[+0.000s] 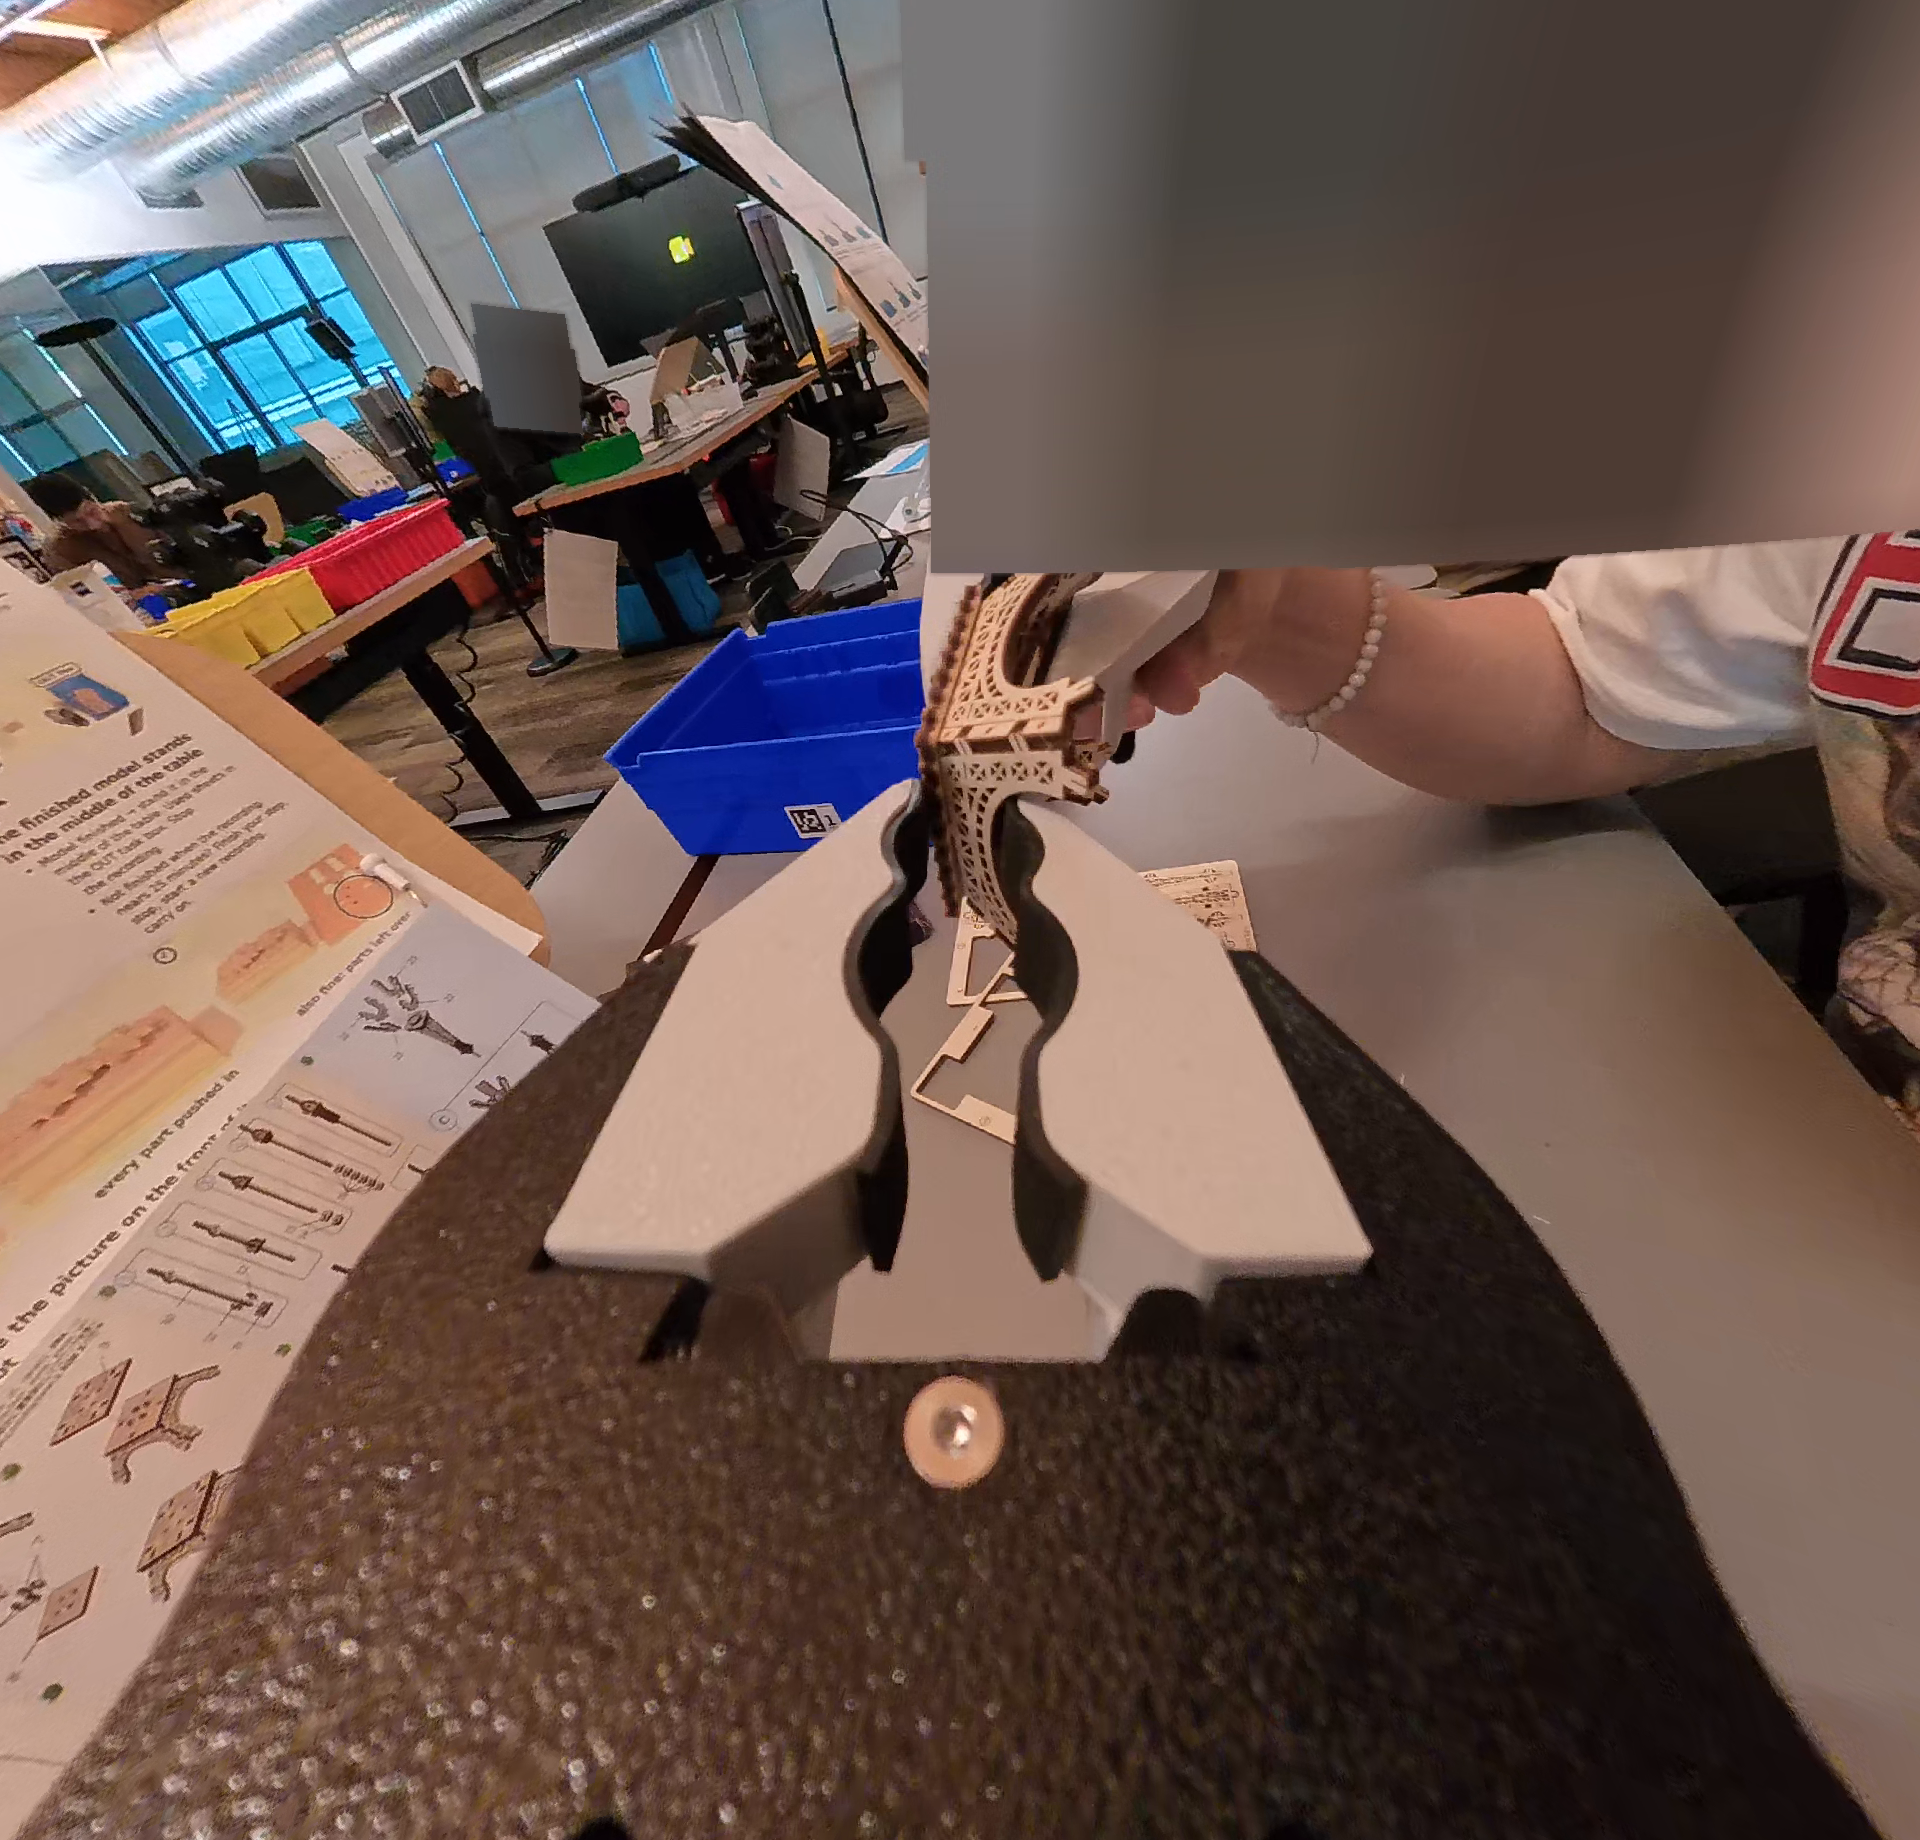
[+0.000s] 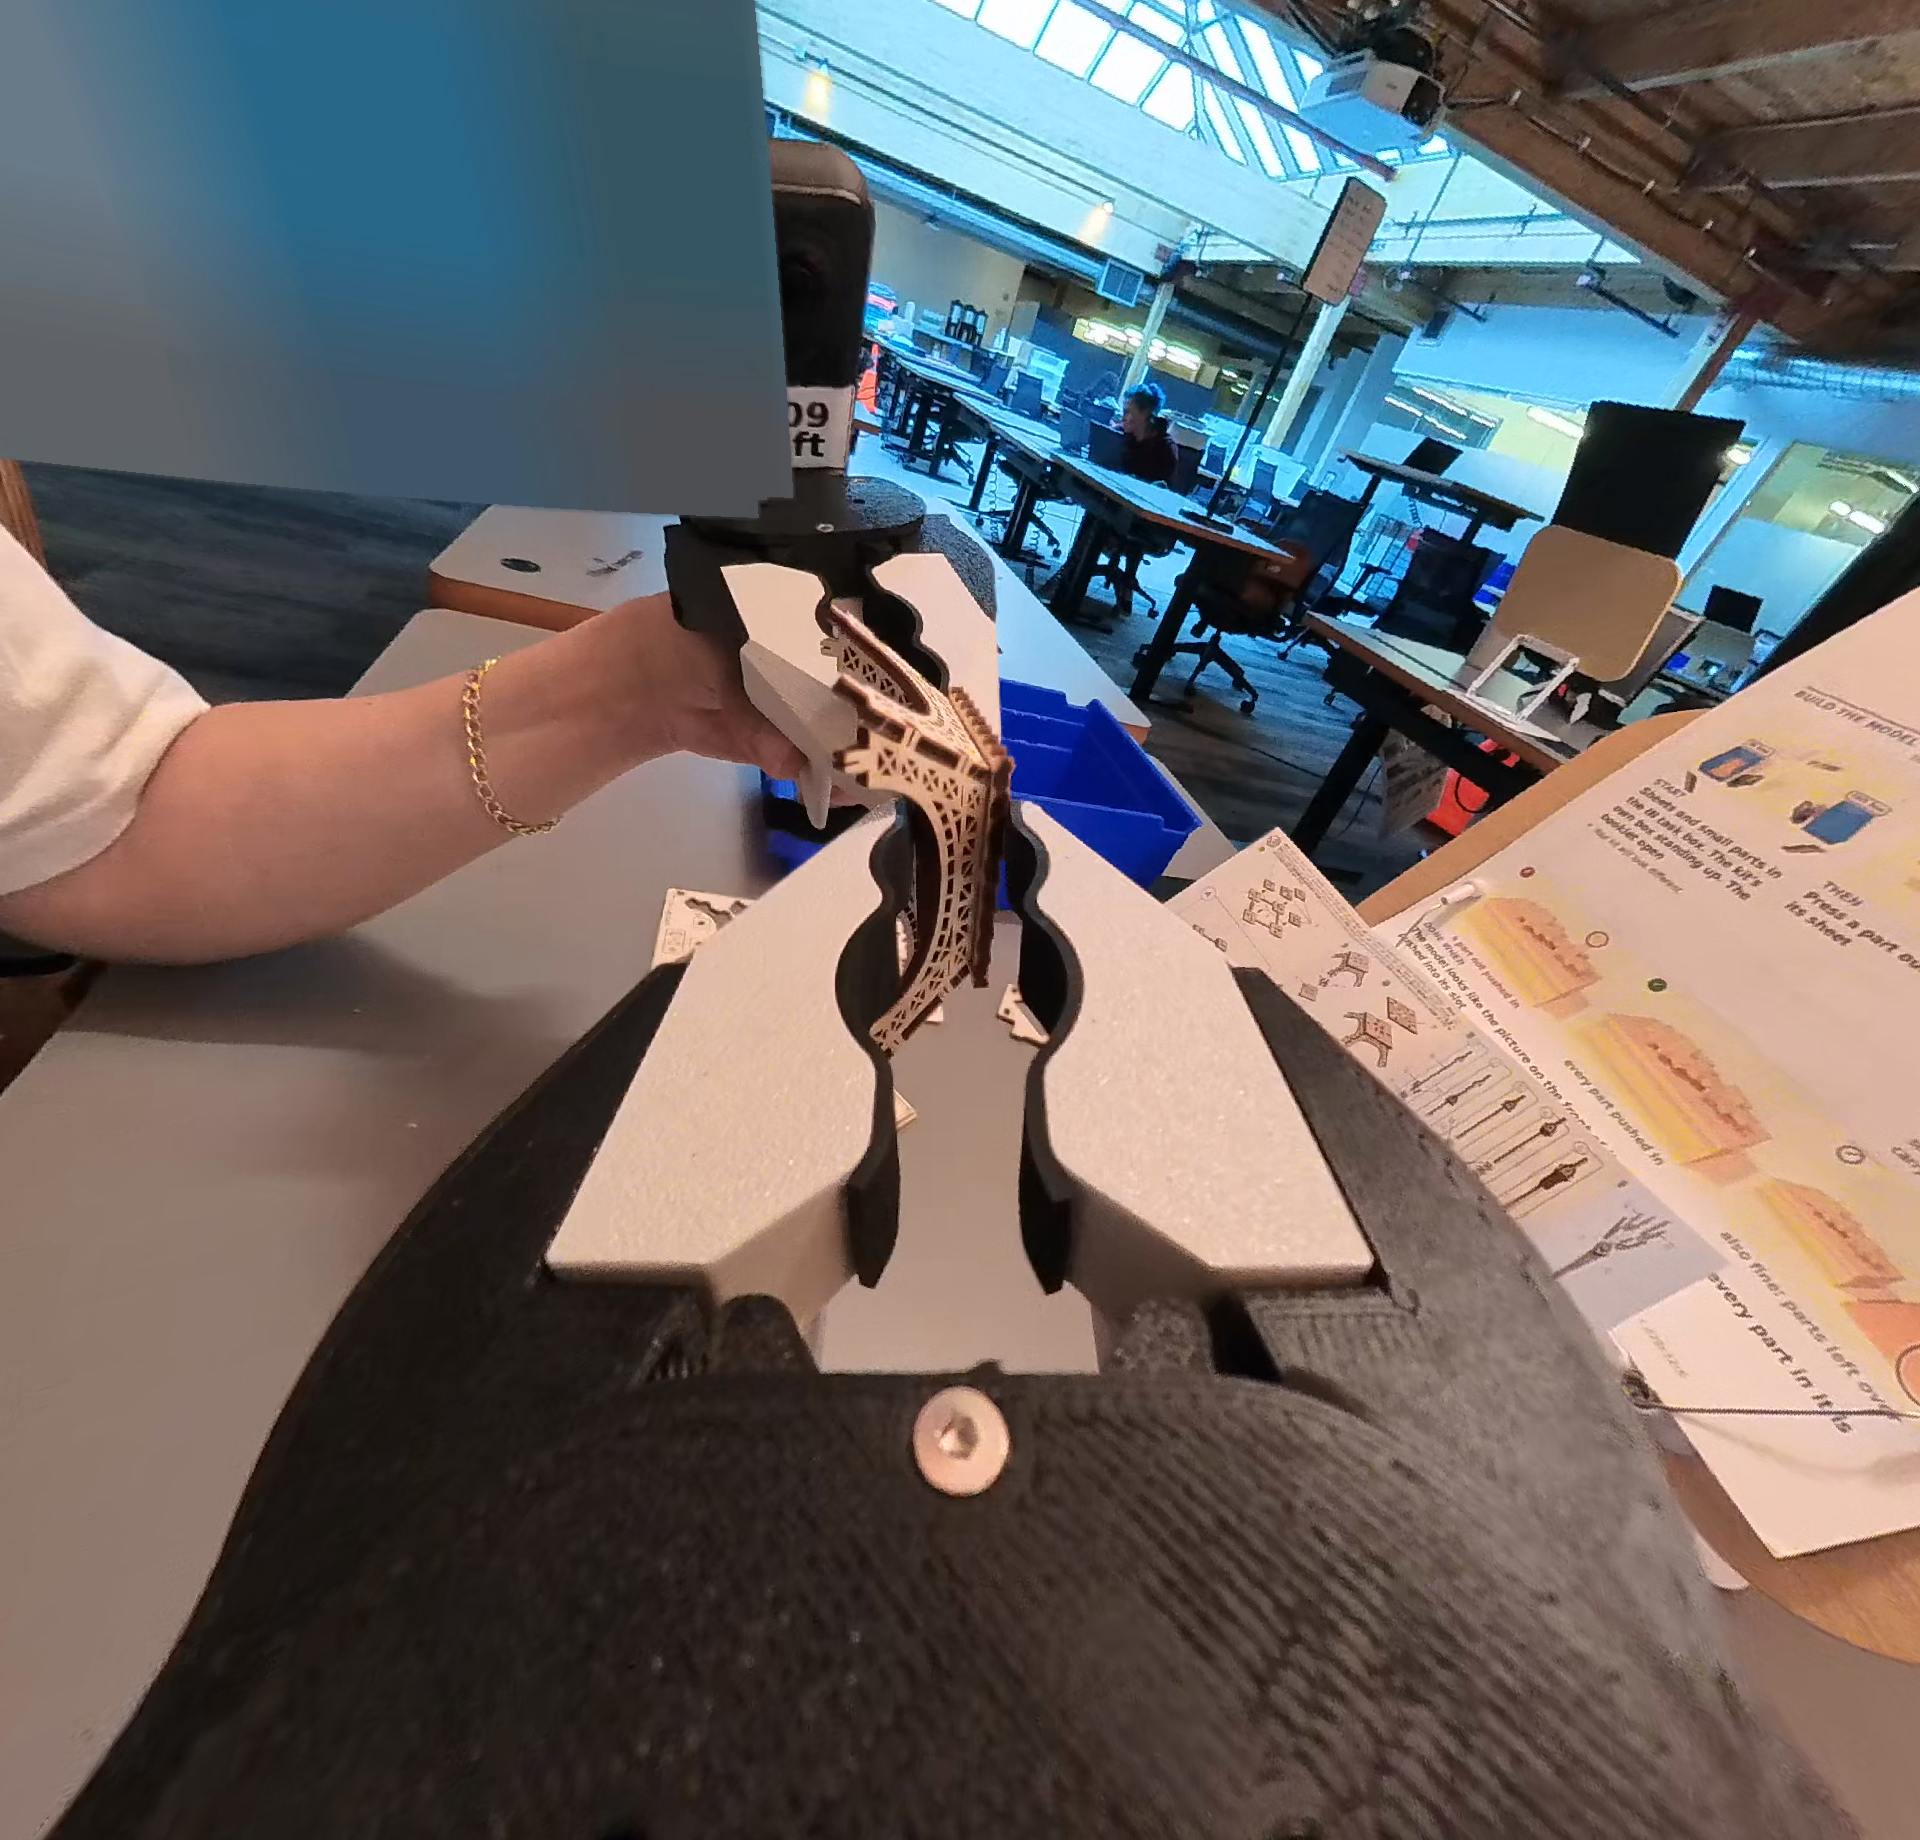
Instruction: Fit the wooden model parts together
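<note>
A wooden lattice model section [image 1: 1013, 741] with curved arch legs hangs in the air above the grey table [image 1: 1455, 1011]. My left gripper [image 1: 966, 826] is shut on one lower leg of it. My right gripper [image 1: 1086, 684], held by a hand, grips its upper part from the far side. In the right wrist view the same model [image 2: 935, 762] runs between my right gripper's [image 2: 956, 834] closed fingers, and the left gripper [image 2: 883, 720] holds its other end. Leftover wooden sheet frames [image 1: 966, 1073] lie on the table below.
A blue bin [image 1: 769, 741] stands at the table's far edge, also seen in the right wrist view [image 2: 1091, 782]. Instruction sheets [image 1: 156, 959] lean on a board to the side [image 2: 1662, 1011]. A cut wooden sheet [image 1: 1205, 891] lies flat. The person's forearms reach in. Less than 4 cm separates the two grippers' tips.
</note>
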